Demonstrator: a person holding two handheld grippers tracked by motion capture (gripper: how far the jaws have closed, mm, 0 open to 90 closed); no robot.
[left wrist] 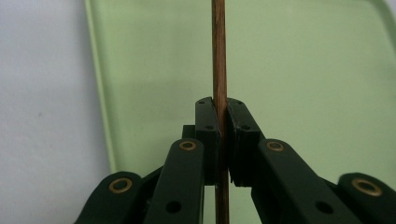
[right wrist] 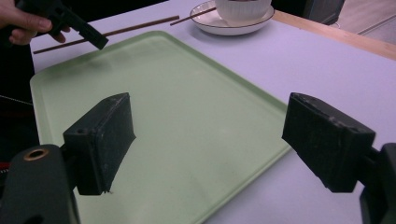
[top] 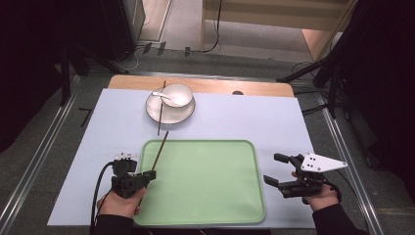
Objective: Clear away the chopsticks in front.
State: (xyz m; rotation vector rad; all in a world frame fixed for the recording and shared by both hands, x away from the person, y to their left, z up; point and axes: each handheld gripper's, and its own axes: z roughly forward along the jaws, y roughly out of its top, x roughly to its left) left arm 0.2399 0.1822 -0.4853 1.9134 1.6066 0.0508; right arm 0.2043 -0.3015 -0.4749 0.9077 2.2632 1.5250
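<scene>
My left gripper (top: 149,175) is shut on a brown chopstick (top: 160,149) at the left edge of the green tray (top: 205,181). The stick slants away over the tray rim towards the plate. In the left gripper view the jaws (left wrist: 222,116) pinch the chopstick (left wrist: 219,56) upright above the tray (left wrist: 303,70). A second chopstick (top: 161,107) leans across the white plate (top: 169,116), which carries a bowl (top: 177,94) with a white spoon (top: 161,95). My right gripper (top: 275,169) stands open just right of the tray, nothing between its pads (right wrist: 100,140).
A pale lavender mat (top: 274,122) covers the table, with a wooden strip (top: 220,87) along the far edge. Metal rails and dark stands flank the table. The right gripper view shows the left gripper (right wrist: 95,41) with its chopstick (right wrist: 140,26) and the plate (right wrist: 210,21) beyond.
</scene>
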